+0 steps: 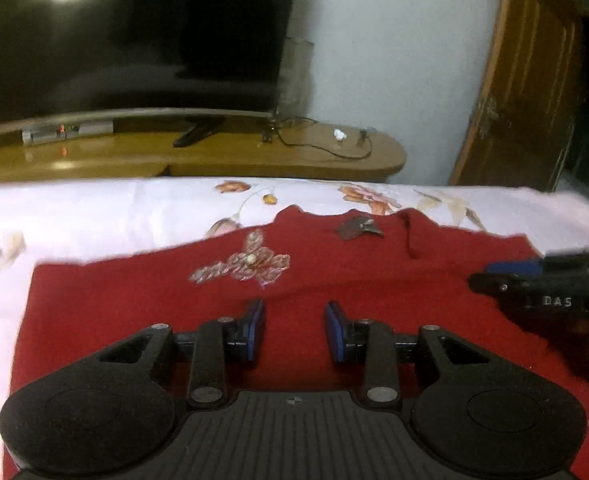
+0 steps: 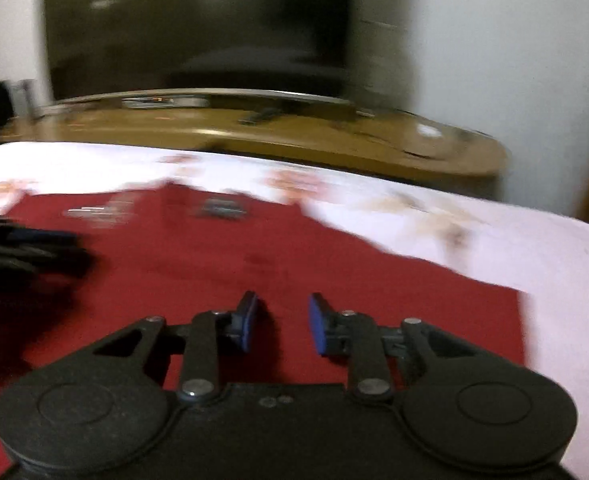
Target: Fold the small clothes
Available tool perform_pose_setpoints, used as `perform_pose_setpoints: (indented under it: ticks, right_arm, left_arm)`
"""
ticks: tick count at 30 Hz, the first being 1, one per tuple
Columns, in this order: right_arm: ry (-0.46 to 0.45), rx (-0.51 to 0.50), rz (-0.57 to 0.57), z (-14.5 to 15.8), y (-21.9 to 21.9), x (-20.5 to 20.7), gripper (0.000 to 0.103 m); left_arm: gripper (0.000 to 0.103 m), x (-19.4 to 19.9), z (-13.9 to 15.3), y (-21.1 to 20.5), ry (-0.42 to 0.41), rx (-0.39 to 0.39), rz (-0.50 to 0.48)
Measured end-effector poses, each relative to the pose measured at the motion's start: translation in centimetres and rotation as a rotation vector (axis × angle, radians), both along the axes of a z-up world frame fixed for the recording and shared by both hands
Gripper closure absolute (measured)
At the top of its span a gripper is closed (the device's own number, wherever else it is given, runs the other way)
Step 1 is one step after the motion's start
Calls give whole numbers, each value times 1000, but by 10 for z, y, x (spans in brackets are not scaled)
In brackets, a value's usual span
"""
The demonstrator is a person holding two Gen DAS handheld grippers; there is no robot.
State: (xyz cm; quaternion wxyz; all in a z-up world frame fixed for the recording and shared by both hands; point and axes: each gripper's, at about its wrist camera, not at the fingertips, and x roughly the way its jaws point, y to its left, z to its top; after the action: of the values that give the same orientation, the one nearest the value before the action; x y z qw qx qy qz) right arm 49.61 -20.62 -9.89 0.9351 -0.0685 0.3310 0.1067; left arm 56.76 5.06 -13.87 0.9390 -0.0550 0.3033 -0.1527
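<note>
Left wrist view: dark red knit garment with beaded flower appliqué (image 1: 334,280), spread flat on white floral bedsheet (image 1: 94,208), long axis left to right, neckline pointing toward wooden TV stand (image 1: 214,156). Left gripper (image 1: 294,330): jaws parted, empty, above the cloth. Right gripper (image 2: 280,322): jaws parted, empty, over garment's right portion; no containers discernible.

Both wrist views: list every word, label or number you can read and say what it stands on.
"DAS": white letters on the black body of the right tool, seen in the left wrist view; more letters may be hidden.
Dark tag at the neckline of the red garment: too blurred to read.
Right wrist view: motion-blurred, nothing legible.
</note>
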Motion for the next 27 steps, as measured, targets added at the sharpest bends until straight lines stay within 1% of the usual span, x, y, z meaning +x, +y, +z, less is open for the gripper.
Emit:
perform_pose_setpoints:
  ticks: [1, 2, 3, 4, 6, 7, 9, 10, 12, 13, 14, 15, 16, 20, 27]
  right_arm:
    - [12, 51, 2, -3, -14, 1, 73]
    - [10, 56, 13, -4, -17, 1, 73]
    - [0, 30, 26, -5, -14, 1, 72]
    - [-9, 1, 30, -5, -9, 0, 70]
    - [-15, -36, 31, -2, -1, -1, 73]
    - [-24, -30, 32, 5, -1, -4, 74]
    - [-104, 3, 59, 21, -6, -33, 72]
    - [-118, 3, 72, 25, -10, -42, 71]
    - [-101, 10, 92, 24, -19, -55, 71]
    - [-87, 15, 105, 20, -22, -59, 71]
    - [-59, 3, 119, 11, -23, -59, 71]
    - [-33, -20, 121, 2, -22, -56, 71]
    - [-44, -21, 125, -4, -25, -57, 71]
    - [-42, 8, 102, -4, -32, -51, 71]
    - [-57, -6, 120, -5, -33, -59, 70]
  left_arm:
    - [69, 1, 0, 3, 8, -14, 1]
    - [69, 2, 1, 1, 7, 1, 3]
    - [69, 3, 1, -3, 2, 23, 7]
    - [69, 0, 5, -9, -6, 63, 12]
    - [69, -10, 14, -16, -33, 115, 19]
    - [69, -16, 18, -15, -47, 122, 19]
    - [69, -34, 26, -7, -80, 116, 38]
    - [69, -43, 27, -2, -79, 118, 62]
    - [69, -49, 22, 2, -45, 134, 78]
    - [69, -49, 16, 0, -21, 161, 87]
    - [69, -48, 10, -3, -9, 173, 89]
    - [67, -48, 9, -4, -18, 181, 98]
    - [67, -48, 9, -6, -16, 187, 106]
    - [67, -47, 8, -7, -19, 188, 123]
    - [66, -49, 8, -10, -23, 206, 126]
